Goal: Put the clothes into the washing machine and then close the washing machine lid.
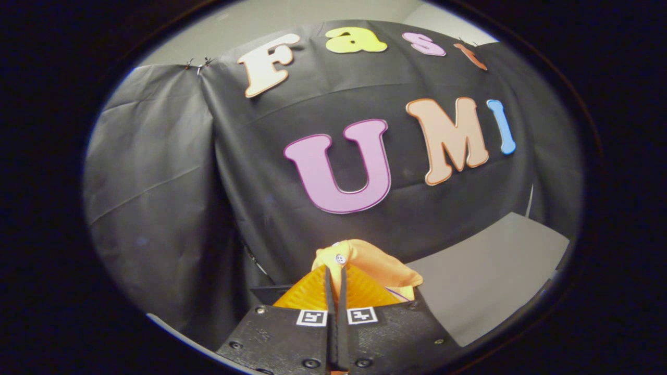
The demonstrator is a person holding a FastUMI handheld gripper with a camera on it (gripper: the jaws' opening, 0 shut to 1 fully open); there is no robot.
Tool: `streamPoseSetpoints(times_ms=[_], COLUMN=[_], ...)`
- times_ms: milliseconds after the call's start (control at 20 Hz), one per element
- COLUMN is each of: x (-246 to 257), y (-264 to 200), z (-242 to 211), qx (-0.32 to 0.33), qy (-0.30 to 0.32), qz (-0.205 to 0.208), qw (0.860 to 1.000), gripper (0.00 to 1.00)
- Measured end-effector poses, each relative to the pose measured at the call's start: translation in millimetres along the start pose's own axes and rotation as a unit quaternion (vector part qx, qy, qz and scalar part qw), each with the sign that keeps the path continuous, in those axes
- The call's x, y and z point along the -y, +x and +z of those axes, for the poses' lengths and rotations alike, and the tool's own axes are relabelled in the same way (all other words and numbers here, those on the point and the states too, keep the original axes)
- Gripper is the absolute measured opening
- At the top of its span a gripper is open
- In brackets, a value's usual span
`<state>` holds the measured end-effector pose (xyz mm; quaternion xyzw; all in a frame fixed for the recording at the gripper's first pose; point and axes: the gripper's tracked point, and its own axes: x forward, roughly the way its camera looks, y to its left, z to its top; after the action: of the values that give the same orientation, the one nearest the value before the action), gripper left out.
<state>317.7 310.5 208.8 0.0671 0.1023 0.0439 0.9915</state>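
My gripper (336, 276) is shut on an orange garment (372, 265), both orange ribbed fingers (302, 294) pressed together with a fold of the cloth between them. The garment bunches up over and just beyond the fingertips, and a small white button (341, 258) sits on it right at the tips. The cloth hangs lifted in the air in front of the black booth wall.
A grey flat surface (484, 271) lies lower right, beyond the fingers. The black cloth wall (167, 182) hangs close ahead and to the left, with a pale wall (292, 13) above it.
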Motion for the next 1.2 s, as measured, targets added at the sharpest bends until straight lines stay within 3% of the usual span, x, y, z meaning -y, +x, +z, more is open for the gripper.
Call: streamPoseSetpoints(times_ms=[450,1200], x=[-23,1], y=[25,77], z=[-71,-264], qx=[-0.042,-0.156], qy=[0.009,0.038], qz=[0.011,-0.015], qw=[0.999,0.987], gripper=[0.00,0.00])
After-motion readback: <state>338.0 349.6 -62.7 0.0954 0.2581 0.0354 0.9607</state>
